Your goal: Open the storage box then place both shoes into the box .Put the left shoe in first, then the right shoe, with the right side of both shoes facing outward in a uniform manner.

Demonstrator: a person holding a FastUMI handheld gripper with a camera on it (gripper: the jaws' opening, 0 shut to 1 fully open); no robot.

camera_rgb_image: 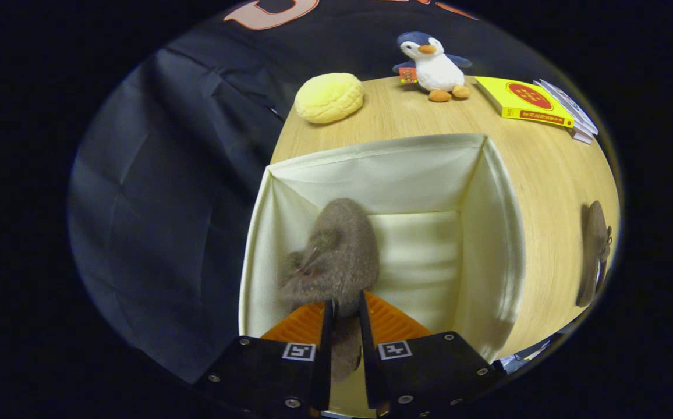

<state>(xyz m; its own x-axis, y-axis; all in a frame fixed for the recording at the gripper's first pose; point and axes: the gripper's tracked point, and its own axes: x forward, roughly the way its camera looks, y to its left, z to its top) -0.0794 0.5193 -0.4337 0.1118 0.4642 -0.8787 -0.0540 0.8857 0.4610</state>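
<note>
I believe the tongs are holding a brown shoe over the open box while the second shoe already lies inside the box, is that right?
Not quite: the second shoe lies on the table, out beside the box, not inside it. The gripper view shows this. The tongs do hold a brown shoe over the open box.

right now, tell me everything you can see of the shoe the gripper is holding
The shoe is a fuzzy grey-brown slipper-like shoe with a small lace or tie on its upper. The gripper is shut on its near end, both fingers pressing it. It hangs toe-forward inside the open cream fabric storage box, towards the box's left wall; whether it touches the bottom is unclear.
</note>
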